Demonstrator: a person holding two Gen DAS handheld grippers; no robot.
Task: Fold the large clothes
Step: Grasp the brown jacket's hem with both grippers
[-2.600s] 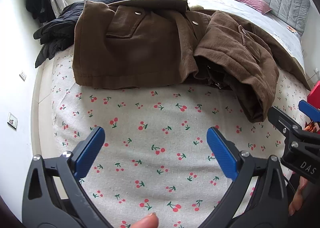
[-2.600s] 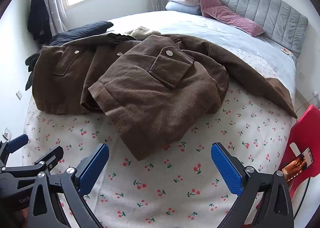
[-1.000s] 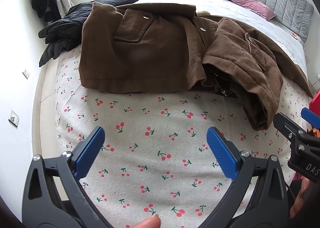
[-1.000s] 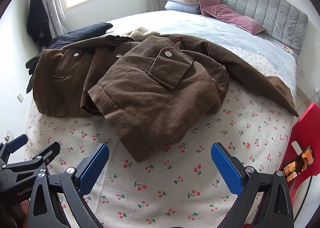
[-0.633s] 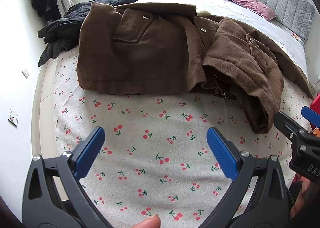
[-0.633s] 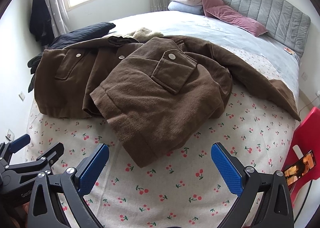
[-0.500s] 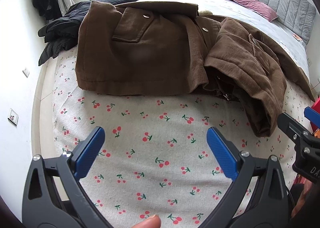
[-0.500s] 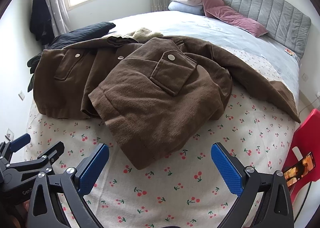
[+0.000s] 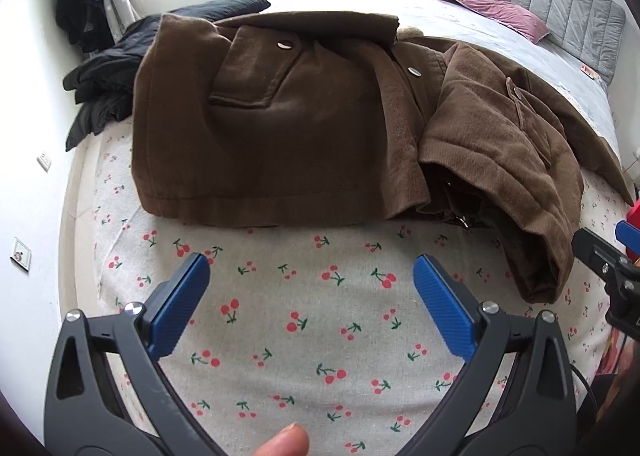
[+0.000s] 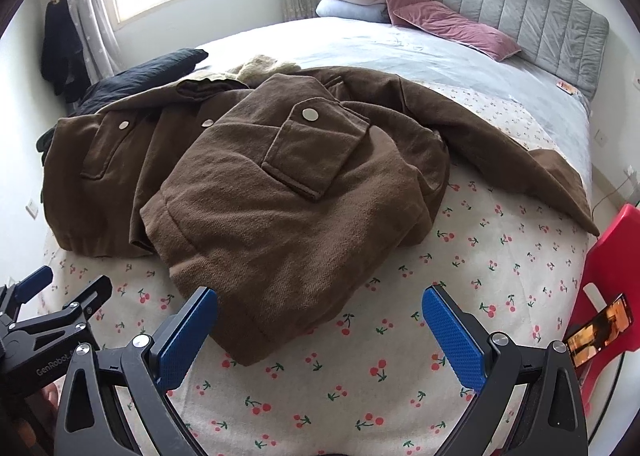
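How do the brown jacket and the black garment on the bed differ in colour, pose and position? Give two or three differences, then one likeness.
The brown jacket is brown and lies spread mid-bed; the black garment is black and bunched at the bed's far left edge. The brown jacket shows metal snaps and flap pockets; the black garment shows none. Both rest on the bed, ungripped.

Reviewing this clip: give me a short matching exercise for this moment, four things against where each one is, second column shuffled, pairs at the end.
Things:
1. brown jacket
2. black garment
3. pink pillow
4. phone

Places:
A. propped on the red stool beside the bed
B. against the grey headboard
C. spread on the cherry-print sheet, ahead of both open grippers
D. heaped at the bed's far-left edge, behind the jacket

Pairs: 1-C, 2-D, 3-B, 4-A
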